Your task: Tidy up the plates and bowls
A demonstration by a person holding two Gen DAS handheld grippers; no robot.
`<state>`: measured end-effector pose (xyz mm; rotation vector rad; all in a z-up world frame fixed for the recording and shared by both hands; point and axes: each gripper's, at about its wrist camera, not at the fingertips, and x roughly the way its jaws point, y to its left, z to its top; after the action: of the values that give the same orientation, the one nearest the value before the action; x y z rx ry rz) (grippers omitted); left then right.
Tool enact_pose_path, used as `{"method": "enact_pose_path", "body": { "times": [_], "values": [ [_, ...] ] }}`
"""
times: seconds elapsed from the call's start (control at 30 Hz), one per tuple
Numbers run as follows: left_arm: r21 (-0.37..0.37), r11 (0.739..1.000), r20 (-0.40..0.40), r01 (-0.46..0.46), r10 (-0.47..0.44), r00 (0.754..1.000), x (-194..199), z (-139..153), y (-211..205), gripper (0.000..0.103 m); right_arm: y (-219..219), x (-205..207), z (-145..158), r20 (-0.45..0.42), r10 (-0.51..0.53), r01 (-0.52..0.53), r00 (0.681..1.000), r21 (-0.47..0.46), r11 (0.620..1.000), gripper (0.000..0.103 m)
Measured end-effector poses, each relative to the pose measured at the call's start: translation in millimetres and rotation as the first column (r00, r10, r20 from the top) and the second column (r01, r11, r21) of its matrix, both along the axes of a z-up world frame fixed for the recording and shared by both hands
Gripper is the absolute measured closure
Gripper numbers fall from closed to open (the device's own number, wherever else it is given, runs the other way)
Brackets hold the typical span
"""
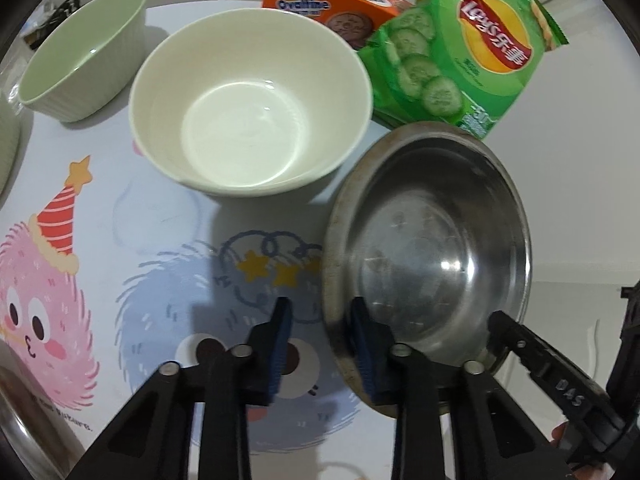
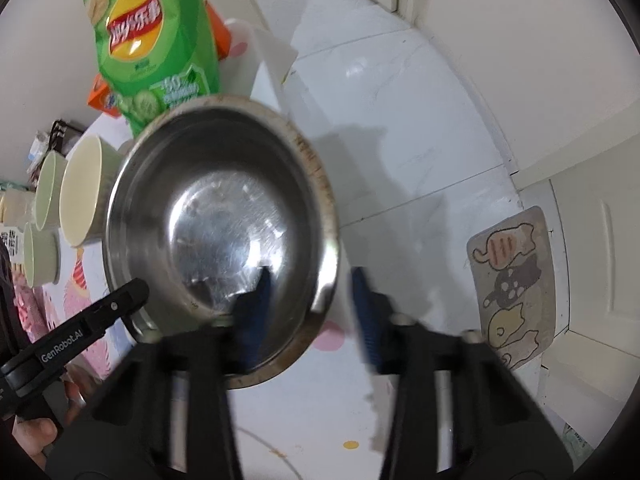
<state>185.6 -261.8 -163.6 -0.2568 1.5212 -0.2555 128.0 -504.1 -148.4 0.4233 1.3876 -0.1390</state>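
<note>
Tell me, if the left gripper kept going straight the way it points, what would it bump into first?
Most likely the rim of the round stainless steel bowl: the left gripper straddles that rim, one blue pad inside, one outside. Just beyond lies the cartoon-printed table mat. Whether the pads already press the rim is unclear.

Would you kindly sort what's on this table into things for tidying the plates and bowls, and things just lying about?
For the job: steel bowl, white bowl, green bowl.
Lying about: crisp bag, orange biscuit box, cartoon table mat.
</note>
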Motion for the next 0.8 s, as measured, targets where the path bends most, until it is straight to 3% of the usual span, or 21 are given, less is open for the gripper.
{"method": "enact_pose_path", "body": {
  "times": [0.1,0.13,0.57,0.8],
  "values": [
    [-0.002,1.000,0.006,0.016,-0.016,1.000,1.2,2.0,-5.9,0.090,2.0,-1.3,-0.5,-0.003,0.004,-0.004,1.000,-0.018,1.000,0.080],
    [0.002,1.000,0.011,0.023,-0.023,1.000,1.4,3.4,-7.1,0.090,2.3,-1.6,-0.2,-0.001,0.002,-0.002,1.000,-0.017,1.000,0.086],
    [-0.019,0.999,0.029,0.036,-0.036,0.999,-15.4,18.0,21.6,0.092,24.9,-19.6,10.2,0.003,0.014,-0.014,1.000,-0.050,0.999,0.085],
    [-0.027,0.998,0.076,0.050,-0.048,0.996,-41.0,47.7,55.1,0.092,49.4,-47.4,31.2,0.046,0.012,-0.010,0.999,-0.042,0.999,0.085]
  ]
}}
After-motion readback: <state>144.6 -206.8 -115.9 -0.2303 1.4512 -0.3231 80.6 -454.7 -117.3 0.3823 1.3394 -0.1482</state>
